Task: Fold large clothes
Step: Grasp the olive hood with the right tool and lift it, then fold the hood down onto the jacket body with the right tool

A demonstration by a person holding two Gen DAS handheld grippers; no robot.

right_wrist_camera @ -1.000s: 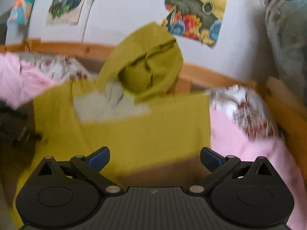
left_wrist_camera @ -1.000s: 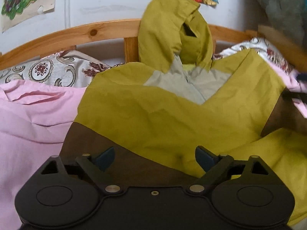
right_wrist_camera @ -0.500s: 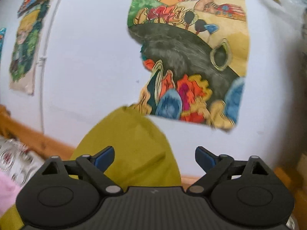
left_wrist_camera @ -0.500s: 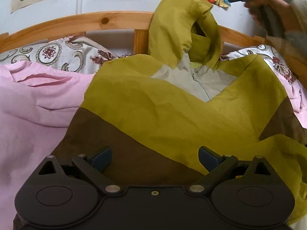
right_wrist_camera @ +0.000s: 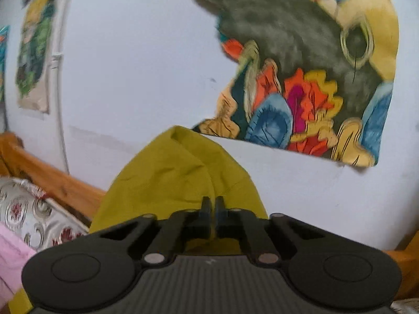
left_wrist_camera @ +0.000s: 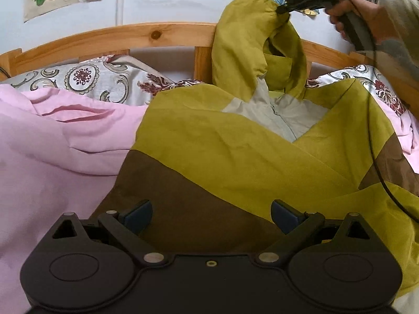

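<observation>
An olive-green and brown hooded jacket (left_wrist_camera: 235, 157) with a grey chest panel lies spread on the bed. Its hood (left_wrist_camera: 248, 41) stands up against the headboard. My left gripper (left_wrist_camera: 210, 216) is open and empty, low over the jacket's brown band. My right gripper (right_wrist_camera: 212, 204) is shut on the top of the hood (right_wrist_camera: 178, 178). In the left wrist view the right gripper (left_wrist_camera: 284, 9) pinches the hood's peak at the upper right, held by a hand.
A wooden headboard (left_wrist_camera: 131, 36) runs along the back under a white wall with posters (right_wrist_camera: 301, 78). A patterned pillow (left_wrist_camera: 91, 78) lies at the back left. A pink sheet (left_wrist_camera: 52, 157) covers the bed to the left of the jacket.
My right gripper moved up to the hood's peak and closed on it. My left gripper stayed open and shifted slightly over the brown band.
</observation>
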